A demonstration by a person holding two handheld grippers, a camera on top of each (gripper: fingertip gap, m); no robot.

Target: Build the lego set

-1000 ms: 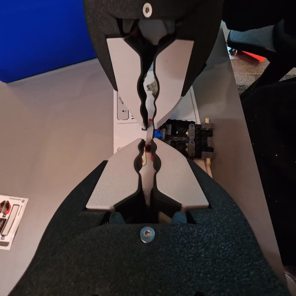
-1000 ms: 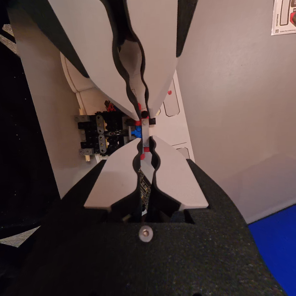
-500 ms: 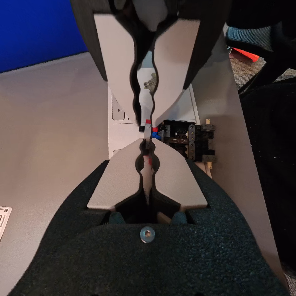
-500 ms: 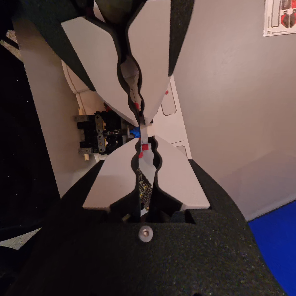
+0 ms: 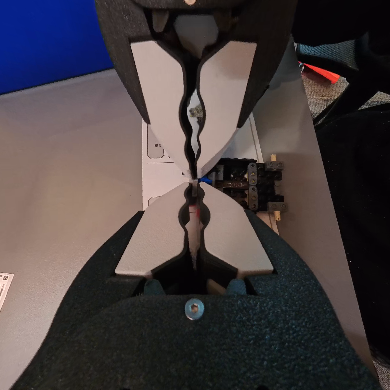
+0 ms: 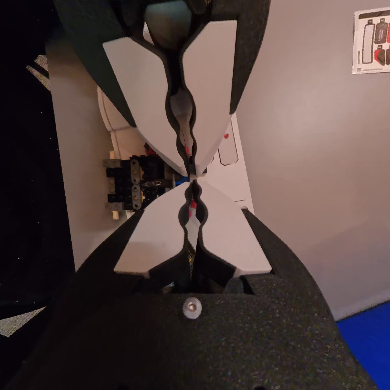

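My left gripper (image 5: pixel 193 186) and right gripper (image 6: pixel 193 184) face each other tip to tip, almost touching. Both are shut on a small grey-and-red lego piece (image 5: pixel 193 193) held between them; only slivers of grey and red (image 6: pixel 192 204) show in the finger gaps. The right gripper (image 5: pixel 194 174) fills the top of the left wrist view, and the left gripper (image 6: pixel 191 172) fills the top of the right wrist view. Just beyond the tips, a black lego assembly (image 5: pixel 249 185) with grey beams, tan pins and a blue pin lies on a white instruction booklet (image 5: pixel 162 175). It also shows in the right wrist view (image 6: pixel 135 185).
The grey table's edge (image 5: pixel 312 168) runs close beside the assembly, with a dark chair (image 5: pixel 337 54) and floor beyond. A sticker sheet (image 6: pixel 373 40) lies on the table away from the booklet. A blue surface (image 5: pixel 52 38) borders the table's far side. The tips of both grippers are at nearly the same place.
The two grippers have closed in on each other. The grey piece that showed between the tips is now almost fully covered, and the tips nearly touch.
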